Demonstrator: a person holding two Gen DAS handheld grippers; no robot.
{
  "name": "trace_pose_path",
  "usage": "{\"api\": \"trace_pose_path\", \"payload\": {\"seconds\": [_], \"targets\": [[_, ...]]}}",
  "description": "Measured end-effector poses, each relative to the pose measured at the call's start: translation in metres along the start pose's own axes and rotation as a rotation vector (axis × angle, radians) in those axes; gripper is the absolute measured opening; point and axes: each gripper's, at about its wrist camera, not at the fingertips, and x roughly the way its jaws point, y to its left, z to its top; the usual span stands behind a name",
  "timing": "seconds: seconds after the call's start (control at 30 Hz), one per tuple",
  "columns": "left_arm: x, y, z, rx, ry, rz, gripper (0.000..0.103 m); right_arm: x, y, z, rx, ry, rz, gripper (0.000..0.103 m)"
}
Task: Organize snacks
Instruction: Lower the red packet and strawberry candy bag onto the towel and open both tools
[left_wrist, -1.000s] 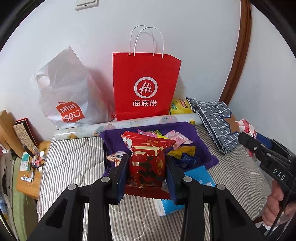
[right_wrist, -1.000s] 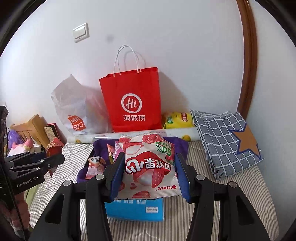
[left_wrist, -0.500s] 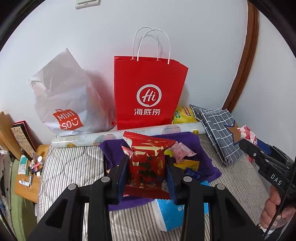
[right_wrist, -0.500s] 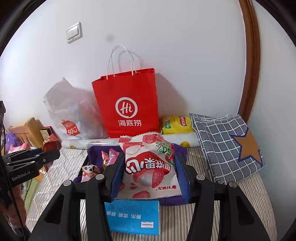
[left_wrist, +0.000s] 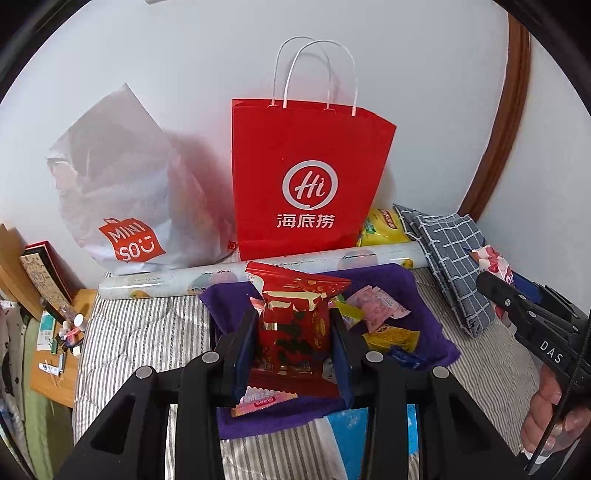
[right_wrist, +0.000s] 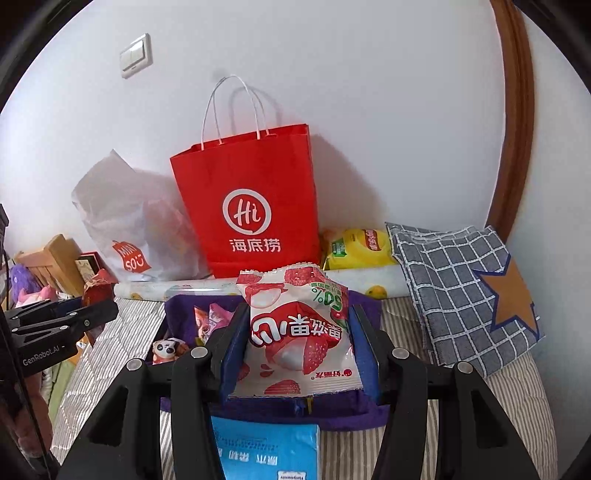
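Observation:
My left gripper (left_wrist: 293, 343) is shut on a red and gold snack packet (left_wrist: 293, 325), held above a purple cloth (left_wrist: 421, 295) strewn with several small snacks. My right gripper (right_wrist: 295, 339) is shut on a white and red lychee snack packet (right_wrist: 299, 332), held above the same purple cloth (right_wrist: 177, 314). A red paper bag with white handles (left_wrist: 306, 184) stands open against the wall behind the cloth; it also shows in the right wrist view (right_wrist: 251, 206). The right gripper shows at the right edge of the left wrist view (left_wrist: 532, 325).
A white Miniso plastic bag (left_wrist: 122, 199) leans left of the red bag. A wrapping-paper roll (left_wrist: 258, 267) lies before the bags. A yellow chip bag (right_wrist: 358, 249) and folded checked cloth (right_wrist: 461, 280) sit right. A blue box (right_wrist: 266, 450) lies near. Clutter lines the left.
Both grippers have risen and moved toward the red bag with their packets; the bag looks larger and the cloth lower in both views.

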Motion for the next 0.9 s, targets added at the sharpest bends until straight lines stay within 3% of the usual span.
{"api": "trace_pose_path", "payload": {"seconds": [0.9], "targets": [[0.074,0.007,0.015,0.017,0.085,0.014,0.035,0.082,-0.021,-0.002,0.0,0.09,-0.014,0.052]]}}
